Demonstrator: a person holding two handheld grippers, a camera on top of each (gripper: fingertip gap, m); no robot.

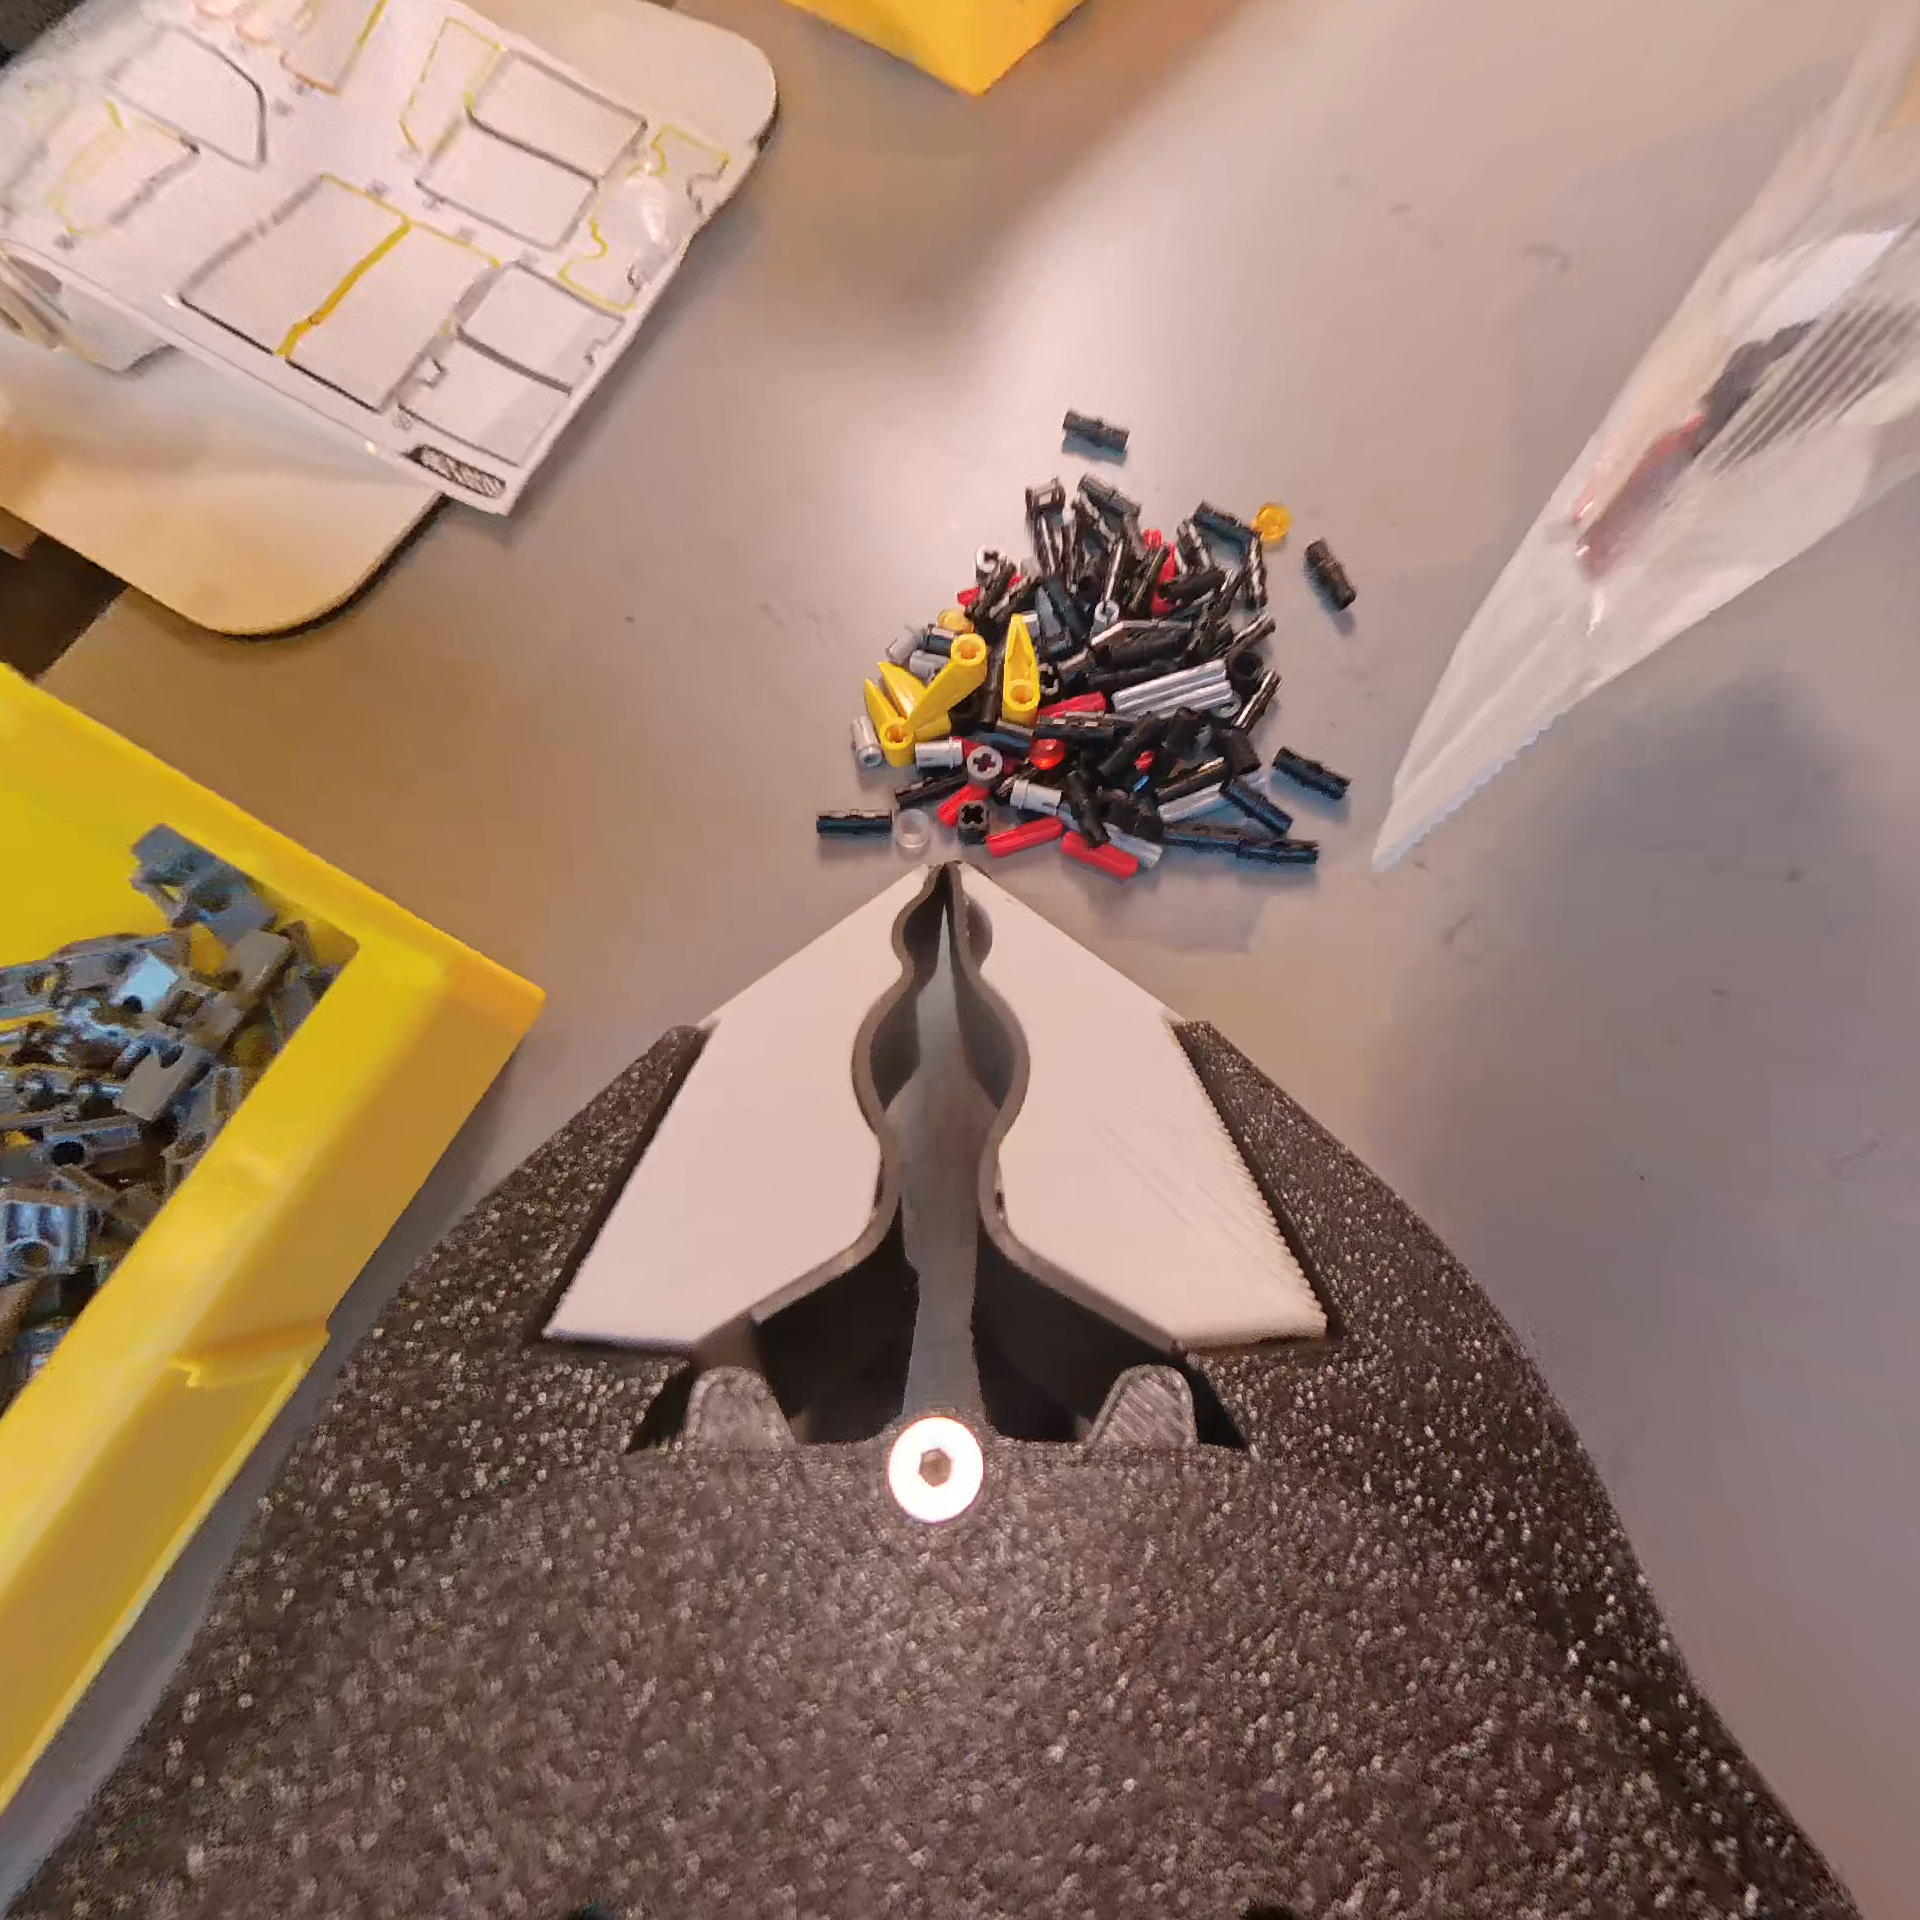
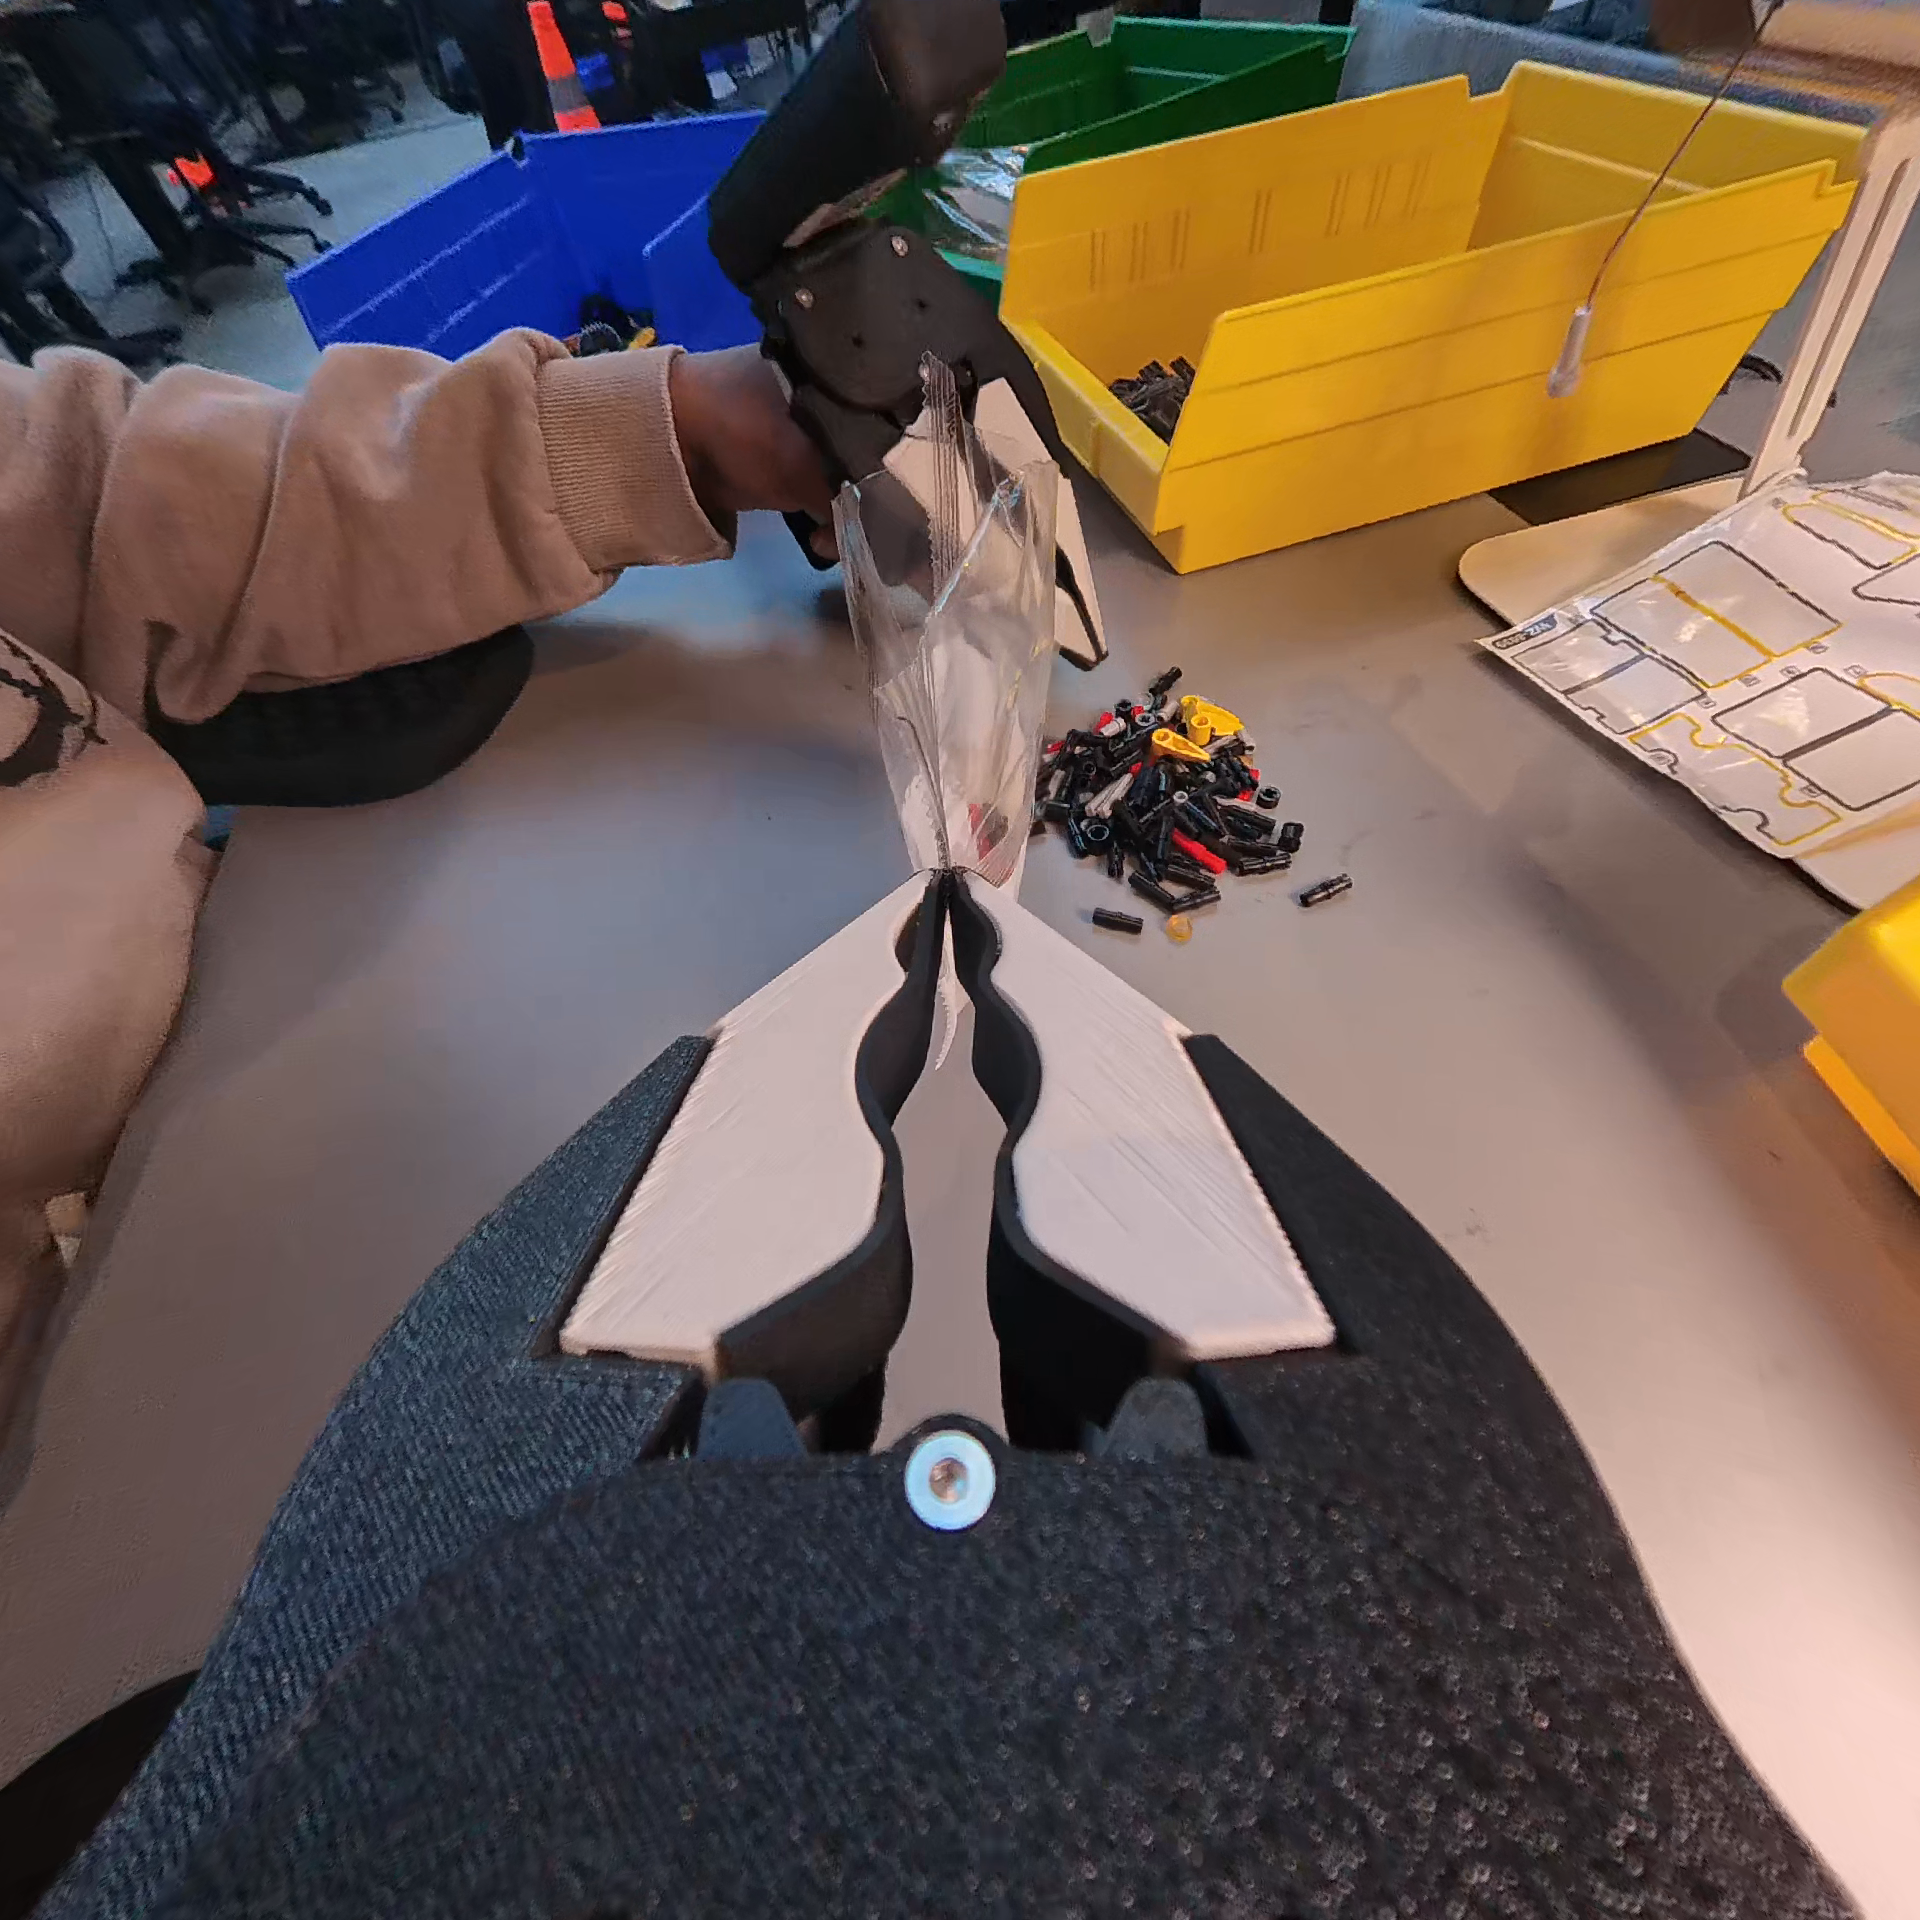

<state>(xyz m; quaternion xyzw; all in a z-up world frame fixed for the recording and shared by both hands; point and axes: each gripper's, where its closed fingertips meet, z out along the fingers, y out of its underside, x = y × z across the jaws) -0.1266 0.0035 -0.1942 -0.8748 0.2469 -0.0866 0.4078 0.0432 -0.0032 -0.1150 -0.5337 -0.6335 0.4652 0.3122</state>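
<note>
A yellow plastic bin of grey parts (image 1: pixel 312 1091) is seen at the left. The left gripper (image 1: pixel 948 868), jaws pressed together on nothing, is held just short of a heap of small black, red and yellow plastic pieces (image 1: pixel 1101 707). A clear plastic bag (image 2: pixel 951 665) is pinched in the clenched right gripper (image 2: pixel 943 881).

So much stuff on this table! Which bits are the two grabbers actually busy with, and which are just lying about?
In use:
- right gripper, shut on the clear plastic bag
- left gripper, shut and empty, tips just short of the pile of small pieces

Lying about:
- yellow bin of grey parts
- printed sheet
- blue bin
- green bin
</note>
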